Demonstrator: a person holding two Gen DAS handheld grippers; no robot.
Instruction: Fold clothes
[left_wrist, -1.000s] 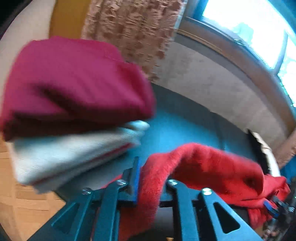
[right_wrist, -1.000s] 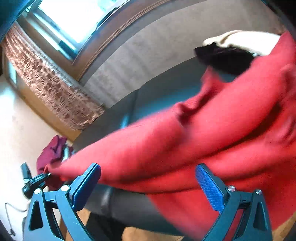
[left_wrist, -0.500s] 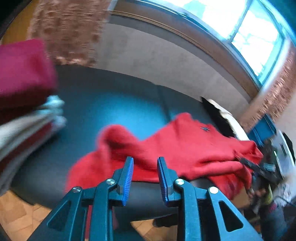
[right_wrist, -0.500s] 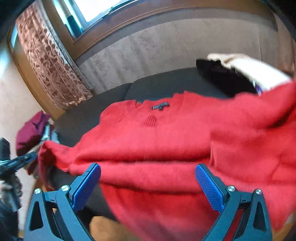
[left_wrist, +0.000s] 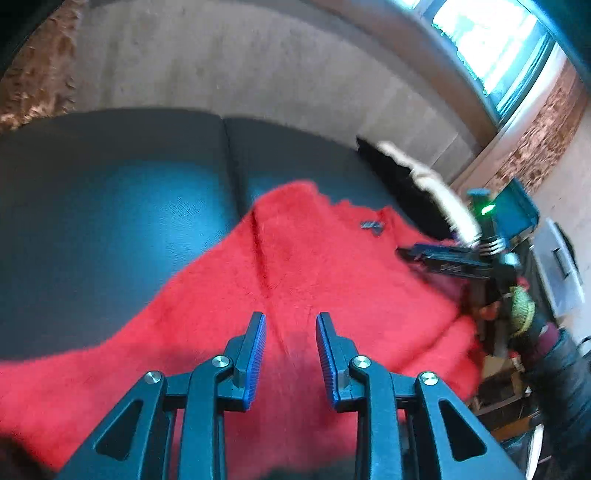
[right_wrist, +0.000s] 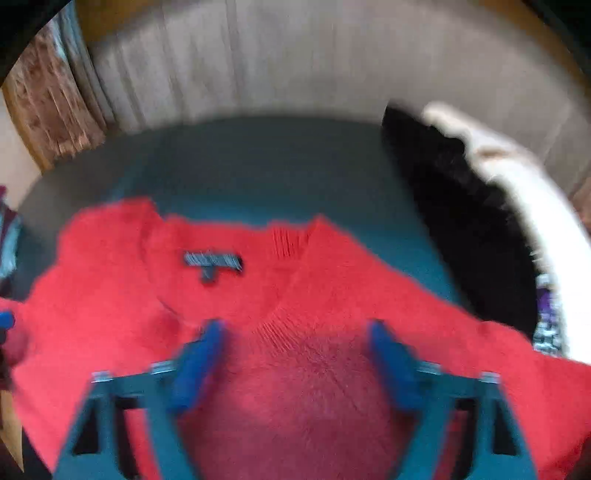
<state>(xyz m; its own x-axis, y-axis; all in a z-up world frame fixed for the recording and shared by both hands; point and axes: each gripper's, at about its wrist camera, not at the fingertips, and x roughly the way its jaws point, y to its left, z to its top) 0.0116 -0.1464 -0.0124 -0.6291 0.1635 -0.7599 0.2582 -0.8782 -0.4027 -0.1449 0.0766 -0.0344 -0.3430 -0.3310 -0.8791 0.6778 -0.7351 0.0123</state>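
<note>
Released by both hands, the red sweater (right_wrist: 295, 295) now lies spread on the dark sofa (left_wrist: 110, 221), left claw (left_wrist: 290, 354) opening narrowly and right claw (right_wrist: 295, 354) closing, both empty, ready for folding.

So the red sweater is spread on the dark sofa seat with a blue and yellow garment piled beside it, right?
Not quite. The right wrist view shows the red sweater spread on the dark sofa seat, but the garment piled beside it is black and white.
</note>
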